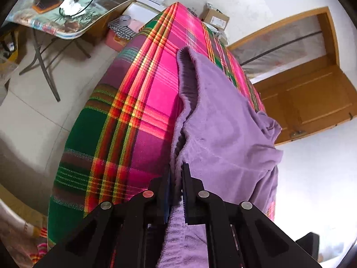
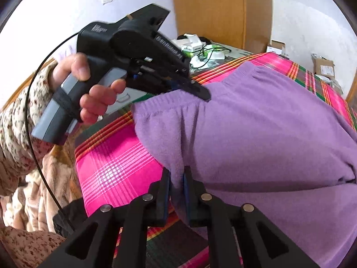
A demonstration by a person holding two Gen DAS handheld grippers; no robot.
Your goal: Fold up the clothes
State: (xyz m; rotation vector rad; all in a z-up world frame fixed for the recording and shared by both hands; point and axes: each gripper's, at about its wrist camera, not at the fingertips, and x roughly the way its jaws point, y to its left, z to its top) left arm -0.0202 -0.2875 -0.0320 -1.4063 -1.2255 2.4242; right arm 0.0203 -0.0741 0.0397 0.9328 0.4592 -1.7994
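Now purple fleece garment (image 1: 225,120) bunched, edge ribbed.

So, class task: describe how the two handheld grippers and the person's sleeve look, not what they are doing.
Both grippers are matte black with angular linkage arms, round silver pivot pins and blue pads inside the fingers. The left gripper has a bulky black body with raised lettering, a grey handle wrapped by a black strap, and a thin black cable. The right gripper looks alike. The sleeve is cream fleece with dark speckles.

Raised lettering on the black plastic body of the hand-held left tongs (image 2: 202,89) is too blurred to read.
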